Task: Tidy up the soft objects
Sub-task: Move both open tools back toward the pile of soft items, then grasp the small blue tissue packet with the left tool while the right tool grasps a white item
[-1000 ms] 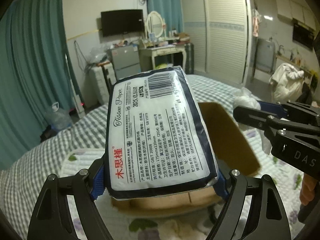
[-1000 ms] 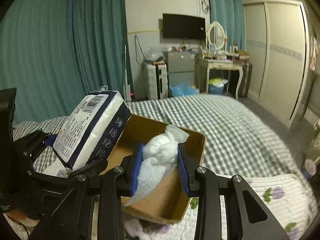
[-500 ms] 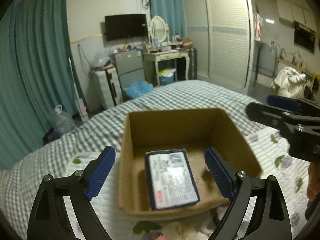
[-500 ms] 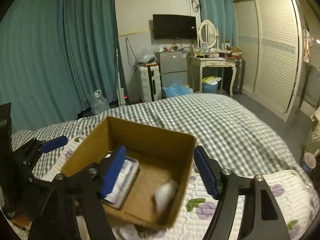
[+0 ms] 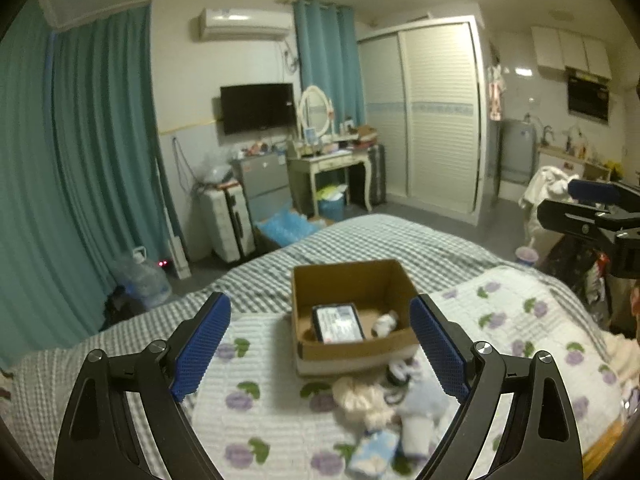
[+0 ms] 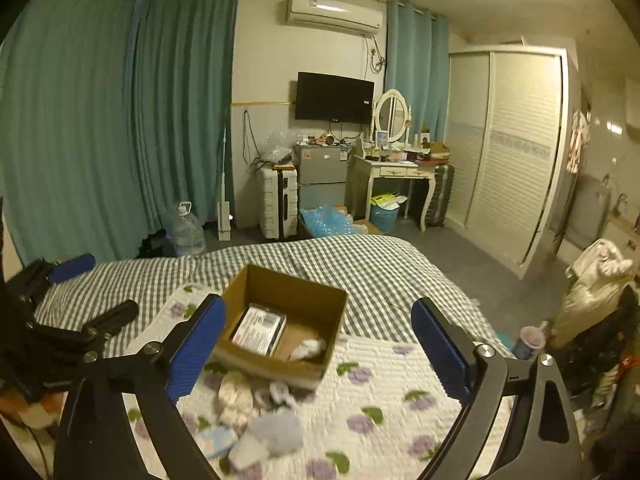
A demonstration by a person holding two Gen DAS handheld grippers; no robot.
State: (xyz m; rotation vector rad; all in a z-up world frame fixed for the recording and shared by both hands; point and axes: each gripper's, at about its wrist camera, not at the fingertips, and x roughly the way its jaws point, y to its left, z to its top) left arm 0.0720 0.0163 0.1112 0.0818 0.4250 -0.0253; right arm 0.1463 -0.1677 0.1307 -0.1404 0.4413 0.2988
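Cardboard box [image 5: 352, 312] held the tissue pack [image 5: 338, 323], both claws [image 5: 320, 354] [image 6: 318, 354] hung wide and empty, so the soft pile [image 5: 384, 408] probably needed grabbing next.

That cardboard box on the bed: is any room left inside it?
Yes. In the box, the tissue pack fills the left side and a white wad sits front right; the floor behind the wad is bare. The pile before it is crowded.

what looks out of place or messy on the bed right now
A loose pile of soft items lies on the quilt in front of the cardboard box, not yet packed. Inside, the tissue pack and white wad lie flat; nothing looks damaged.
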